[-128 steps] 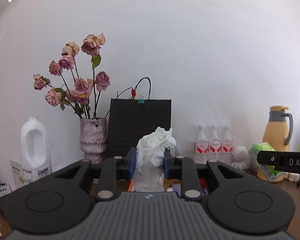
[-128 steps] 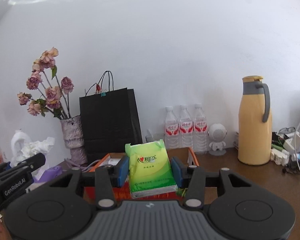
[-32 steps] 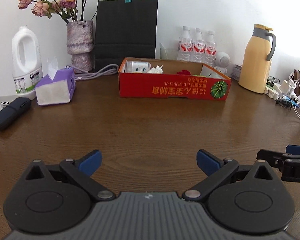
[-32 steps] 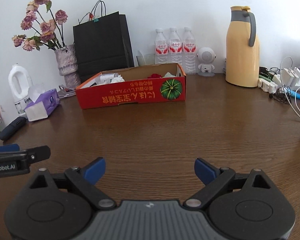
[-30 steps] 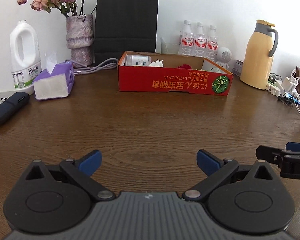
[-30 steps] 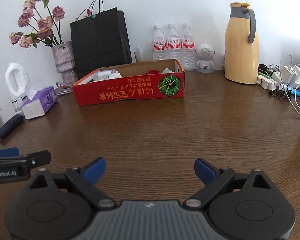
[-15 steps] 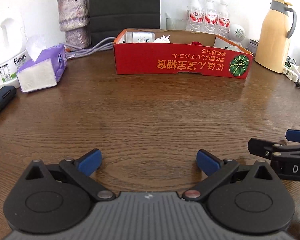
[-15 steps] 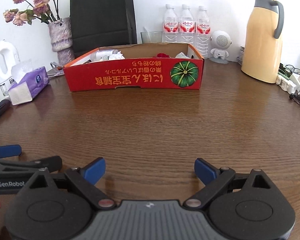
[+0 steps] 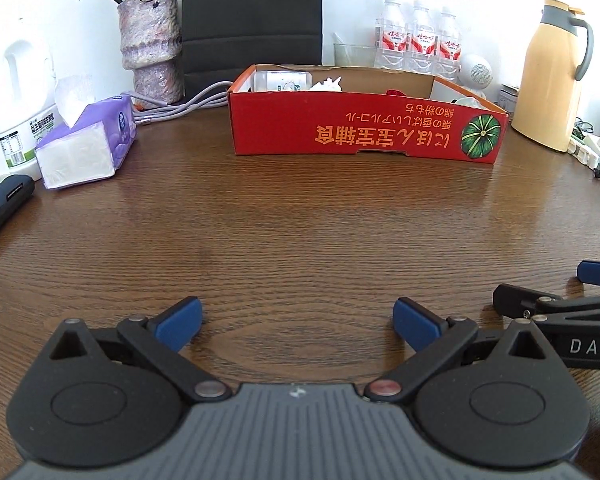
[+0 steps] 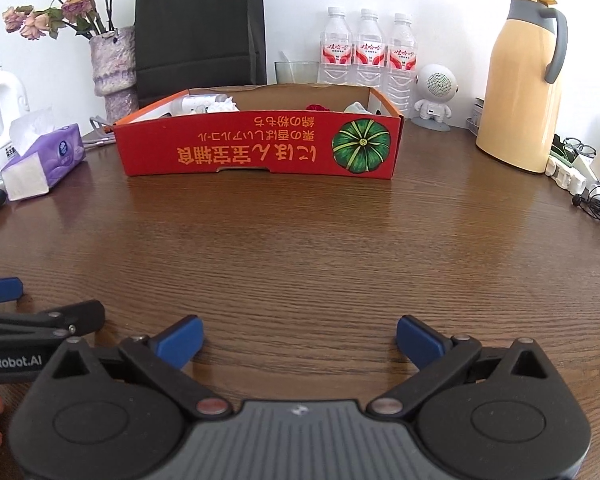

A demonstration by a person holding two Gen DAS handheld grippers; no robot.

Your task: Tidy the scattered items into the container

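Observation:
A red cardboard box (image 9: 364, 132) with a pumpkin picture stands at the far middle of the brown table; it also shows in the right wrist view (image 10: 260, 148). Inside it I see a white bottle (image 9: 280, 80), crumpled white tissue (image 9: 328, 84) and something red (image 9: 394, 92). My left gripper (image 9: 298, 322) is open and empty, low over the table's near part. My right gripper (image 10: 300, 340) is open and empty, beside the left one. Each gripper shows at the edge of the other's view.
A purple tissue pack (image 9: 86, 148), a white jug (image 9: 22, 96), a vase of dried roses (image 9: 152, 44) and a black bag (image 9: 252, 16) stand left and behind. A yellow thermos (image 9: 548, 76), water bottles (image 9: 418, 40) and cables (image 10: 592, 184) are at the right.
Both grippers, which held crumpled tissue and a green pack 4.3 s ago, are open and empty. Over the last second both views have dropped lower toward the table.

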